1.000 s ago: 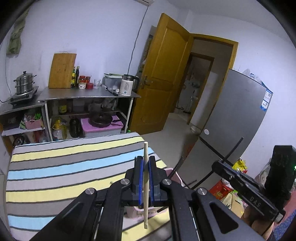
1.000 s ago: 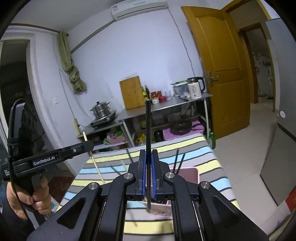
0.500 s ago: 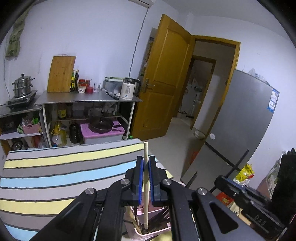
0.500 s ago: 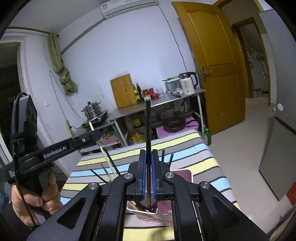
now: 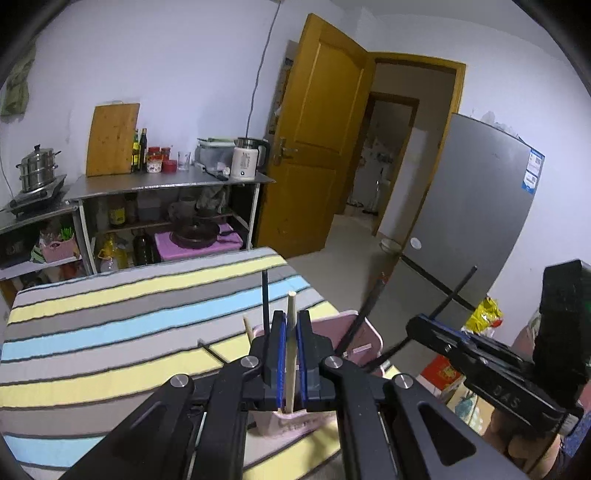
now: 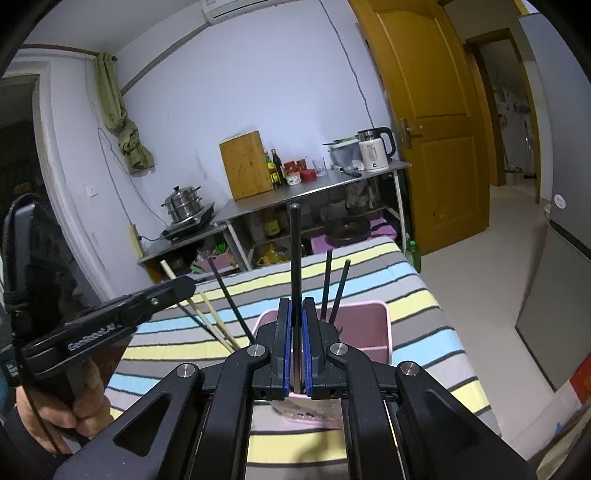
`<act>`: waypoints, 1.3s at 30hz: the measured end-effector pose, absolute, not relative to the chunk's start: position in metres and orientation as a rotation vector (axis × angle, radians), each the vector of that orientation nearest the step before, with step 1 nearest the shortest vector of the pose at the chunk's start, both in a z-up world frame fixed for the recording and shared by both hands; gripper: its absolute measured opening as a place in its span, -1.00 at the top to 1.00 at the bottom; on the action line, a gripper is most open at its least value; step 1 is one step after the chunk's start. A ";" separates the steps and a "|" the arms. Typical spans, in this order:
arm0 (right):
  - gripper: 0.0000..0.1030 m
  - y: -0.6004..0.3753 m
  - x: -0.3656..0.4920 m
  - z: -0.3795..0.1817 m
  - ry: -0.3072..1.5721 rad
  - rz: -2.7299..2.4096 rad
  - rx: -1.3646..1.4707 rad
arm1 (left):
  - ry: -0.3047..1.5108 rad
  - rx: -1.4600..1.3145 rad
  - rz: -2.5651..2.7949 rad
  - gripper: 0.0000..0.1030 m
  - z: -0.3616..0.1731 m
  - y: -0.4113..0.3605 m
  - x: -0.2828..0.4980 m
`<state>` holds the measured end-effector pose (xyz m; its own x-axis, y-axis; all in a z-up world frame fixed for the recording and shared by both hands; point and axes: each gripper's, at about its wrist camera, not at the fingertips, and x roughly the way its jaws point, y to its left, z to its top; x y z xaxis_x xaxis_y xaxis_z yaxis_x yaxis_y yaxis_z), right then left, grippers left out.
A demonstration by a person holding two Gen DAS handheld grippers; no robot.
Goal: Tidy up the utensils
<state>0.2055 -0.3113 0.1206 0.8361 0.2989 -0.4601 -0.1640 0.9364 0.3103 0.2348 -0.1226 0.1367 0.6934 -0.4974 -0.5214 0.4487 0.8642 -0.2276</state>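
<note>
Your left tongs (image 5: 291, 350) clamp a pale wooden chopstick (image 5: 291, 332), upright at lower centre, its lower end in the pink holder (image 5: 360, 341) on the striped worktop (image 5: 110, 332). Your right tongs (image 6: 296, 347) grip a black chopstick (image 6: 294, 258), upright over that holder, centre frame.

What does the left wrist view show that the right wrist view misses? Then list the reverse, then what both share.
Only the left wrist view: the left gripper shut on a wooden chopstick, and the snack bag on the floor.

Only the right wrist view: the right gripper shut on a black chopstick, the air conditioner, and the person's hand.

Both: the pink holder on the striped cloth, the kettle, the yellow door.
</note>
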 end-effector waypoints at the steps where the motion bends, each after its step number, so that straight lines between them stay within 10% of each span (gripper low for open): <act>1: 0.90 -0.311 0.204 0.120 0.529 0.248 0.264 | 0.609 -0.079 -0.529 0.90 0.135 -0.121 0.232; 39: 0.70 -0.314 0.192 0.085 0.635 0.234 0.270 | 0.692 -0.147 -0.461 0.45 0.088 -0.087 0.213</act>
<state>0.1921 -0.3136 0.0852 0.7809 0.2959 -0.5502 -0.1319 0.9390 0.3177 0.2126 -0.0868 0.0881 0.6745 -0.4558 -0.5807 0.3600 0.8898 -0.2804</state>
